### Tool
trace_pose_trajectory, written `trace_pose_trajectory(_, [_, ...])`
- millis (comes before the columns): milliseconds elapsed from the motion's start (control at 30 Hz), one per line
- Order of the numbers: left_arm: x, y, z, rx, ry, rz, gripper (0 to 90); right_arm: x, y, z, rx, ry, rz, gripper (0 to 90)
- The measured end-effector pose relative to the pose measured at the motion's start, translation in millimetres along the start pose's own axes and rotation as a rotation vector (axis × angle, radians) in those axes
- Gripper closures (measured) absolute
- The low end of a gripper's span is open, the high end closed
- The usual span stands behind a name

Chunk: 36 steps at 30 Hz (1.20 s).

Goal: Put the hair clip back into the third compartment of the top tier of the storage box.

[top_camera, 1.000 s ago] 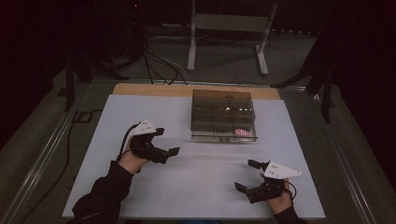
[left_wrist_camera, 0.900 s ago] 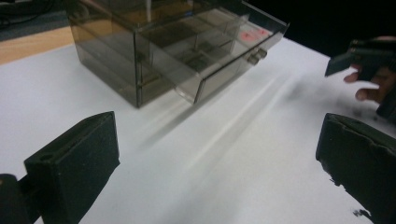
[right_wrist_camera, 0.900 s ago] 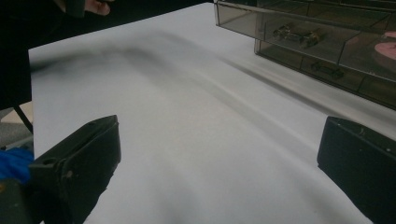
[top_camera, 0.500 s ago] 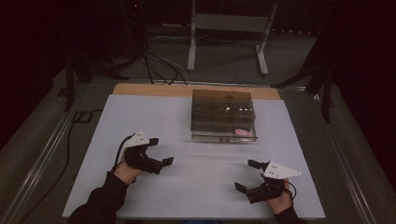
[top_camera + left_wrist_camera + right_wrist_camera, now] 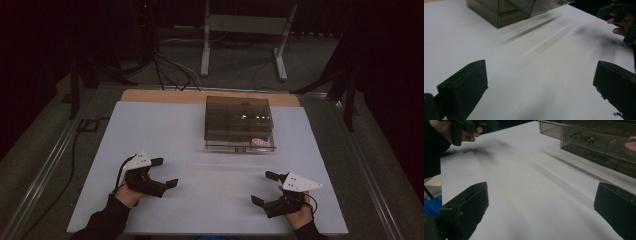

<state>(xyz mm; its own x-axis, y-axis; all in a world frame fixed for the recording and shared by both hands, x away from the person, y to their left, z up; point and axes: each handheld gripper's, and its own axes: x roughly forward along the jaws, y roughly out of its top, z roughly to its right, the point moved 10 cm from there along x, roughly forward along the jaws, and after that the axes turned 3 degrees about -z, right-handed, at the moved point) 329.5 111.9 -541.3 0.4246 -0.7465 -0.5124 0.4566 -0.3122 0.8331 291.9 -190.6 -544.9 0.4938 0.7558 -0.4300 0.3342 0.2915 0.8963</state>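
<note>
While both hand-held grippers rest low at the near edge of the white table [image 5: 165, 130], nothing is held: the left hand-held gripper [image 5: 167, 172] has its jaws spread wide over bare table, and the right hand-held gripper [image 5: 265, 189] is likewise spread and empty near the table's right front corner. The thing they appear set to work on, a smoky transparent drawer box [image 5: 239, 122], stands toward the far middle of the table, well apart from both. Through its walls the right gripper view shows small metal pieces [image 5: 584, 138] in one compartment and a pink round object [image 5: 630, 147] in the compartment at the box's right end; what exactly these are I cannot tell. The risks from here, as I judge them, lie mostly in the reach. The box looks light and stands free on a smooth surface, so a one-sided push or a pull on a drawer front without the other hand-held gripper steadying the body could slide the whole box rather than open it. Its walls look slick, so a shallow pinch might slip off. The dark tint also hides compartment edges, so a jaw could catch the wrong drawer or knock the small contents about.
</note>
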Motion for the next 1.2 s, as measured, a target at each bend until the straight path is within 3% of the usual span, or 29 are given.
trace_pose_trajectory(67, [-3.9, -3.6, -1.8, 0.007, 0.020, -0.003, 0.5, 0.1, 0.0, -0.1, 0.000, 0.000, -0.001, 0.0])
trace_pose_trajectory(233, [-11.1, -10.4, -2.0, -0.007, 0.021, 0.011, 0.6, -0.1, 0.0, -0.3, 0.000, 0.001, 0.000, 0.0])
trace_pose_trajectory(267, [-14.8, -17.4, -2.6, -0.012, 0.030, -0.001, 0.6, -0.2, 0.0, -0.1, 0.000, 0.000, 0.000, 0.0])
trace_pose_trajectory(767, [-44.5, -41.8, -7.1, -0.024, 0.079, 0.012, 0.6, 0.2, -0.3, 0.1, -0.003, -0.001, -0.001, 0.0])
trace_pose_trajectory(967, [-47.3, -55.1, -13.2, -0.032, 0.099, -0.017, 0.6, 0.7, -0.8, 0.5, -0.001, -0.001, -0.004, 0.0])
trace_pose_trajectory(1200, [-45.6, -56.1, -13.1, -0.031, 0.093, -0.019, 0.5, 1.1, -1.4, 1.1, 0.001, -0.001, -0.007, 0.0])
